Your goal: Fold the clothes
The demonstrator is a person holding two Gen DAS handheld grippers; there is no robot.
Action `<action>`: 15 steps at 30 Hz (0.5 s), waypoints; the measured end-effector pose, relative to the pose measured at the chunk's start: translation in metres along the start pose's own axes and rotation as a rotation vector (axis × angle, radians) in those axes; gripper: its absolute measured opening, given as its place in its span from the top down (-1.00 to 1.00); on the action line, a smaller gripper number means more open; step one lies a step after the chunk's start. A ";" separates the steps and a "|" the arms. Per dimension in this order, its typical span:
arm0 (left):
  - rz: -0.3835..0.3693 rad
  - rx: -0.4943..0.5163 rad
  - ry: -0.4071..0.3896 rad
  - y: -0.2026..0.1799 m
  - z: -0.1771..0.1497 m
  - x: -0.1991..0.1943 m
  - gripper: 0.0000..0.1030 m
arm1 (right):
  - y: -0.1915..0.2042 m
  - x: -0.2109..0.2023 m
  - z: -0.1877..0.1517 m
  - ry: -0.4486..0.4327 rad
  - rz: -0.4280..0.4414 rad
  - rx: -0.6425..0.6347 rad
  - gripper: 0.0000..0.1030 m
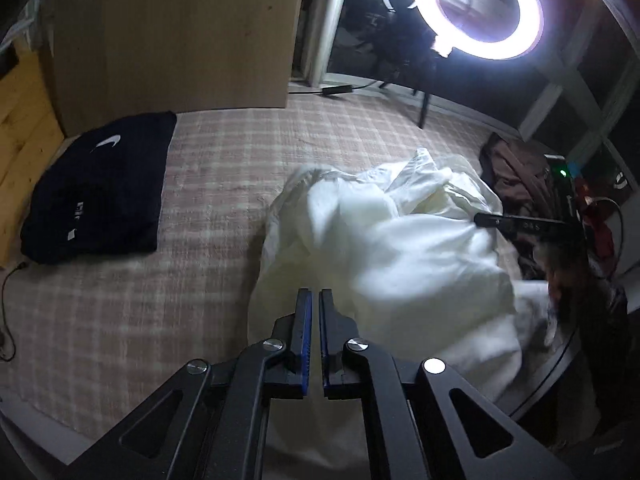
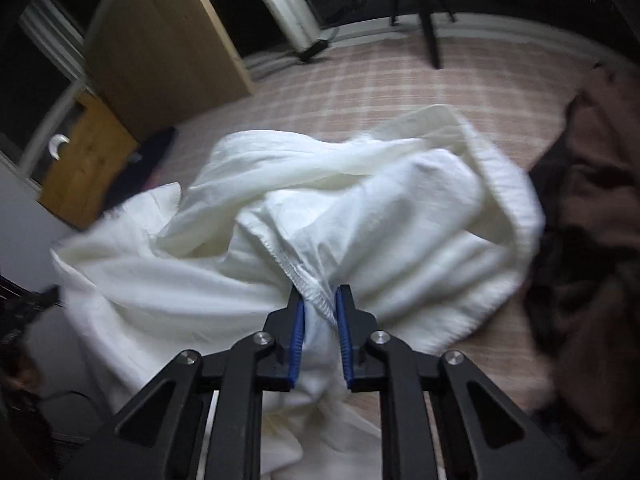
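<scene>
a: surface and room?
b: pink plaid bed [image 1: 224, 168]; ring light [image 1: 478, 8] upper right, wooden panel [image 1: 172, 32] upper left.
a: garment, grippers?
b: white garment [image 1: 400, 240] crumpled mid-frame. left gripper [image 1: 315, 300] fingers together, gripping nothing visible; right gripper [image 2: 320, 300] clamped on its hem.

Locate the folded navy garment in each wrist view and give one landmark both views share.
Left wrist: folded navy garment lies at left on the checked cover, below the wooden panel.
Right wrist: only a dark sliver at left, behind the white cloth.
Shared landmark: wooden panel.
</scene>
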State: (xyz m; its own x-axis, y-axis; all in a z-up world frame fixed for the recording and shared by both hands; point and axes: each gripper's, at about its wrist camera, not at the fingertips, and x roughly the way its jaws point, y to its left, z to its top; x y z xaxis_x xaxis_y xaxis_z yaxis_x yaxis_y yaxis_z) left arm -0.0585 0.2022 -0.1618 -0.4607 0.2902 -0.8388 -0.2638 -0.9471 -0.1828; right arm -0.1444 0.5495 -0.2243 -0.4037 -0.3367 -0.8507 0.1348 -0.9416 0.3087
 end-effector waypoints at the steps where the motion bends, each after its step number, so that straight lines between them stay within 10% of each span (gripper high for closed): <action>1: -0.015 0.019 0.008 -0.008 -0.003 0.002 0.95 | -0.003 -0.004 -0.003 0.000 -0.029 -0.002 0.70; 5: -0.024 0.079 0.037 -0.032 -0.010 0.011 0.91 | -0.016 -0.023 -0.012 -0.011 -0.141 -0.013 0.68; 7: -0.032 0.071 0.046 -0.037 -0.008 0.011 0.58 | -0.020 -0.037 -0.013 -0.041 -0.152 -0.011 0.59; 10: -0.037 0.072 0.032 -0.041 -0.004 0.009 0.13 | -0.014 -0.045 -0.018 -0.021 -0.040 0.047 -0.36; 15: -0.011 0.082 0.017 -0.041 0.007 0.014 0.13 | 0.039 -0.041 -0.038 -0.010 0.117 -0.033 -0.38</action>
State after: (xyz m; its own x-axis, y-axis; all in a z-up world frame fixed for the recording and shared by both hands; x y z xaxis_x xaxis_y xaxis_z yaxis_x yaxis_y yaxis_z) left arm -0.0598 0.2465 -0.1626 -0.4434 0.2977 -0.8455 -0.3374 -0.9293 -0.1503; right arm -0.0879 0.5256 -0.1937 -0.3925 -0.4447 -0.8051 0.2116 -0.8955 0.3915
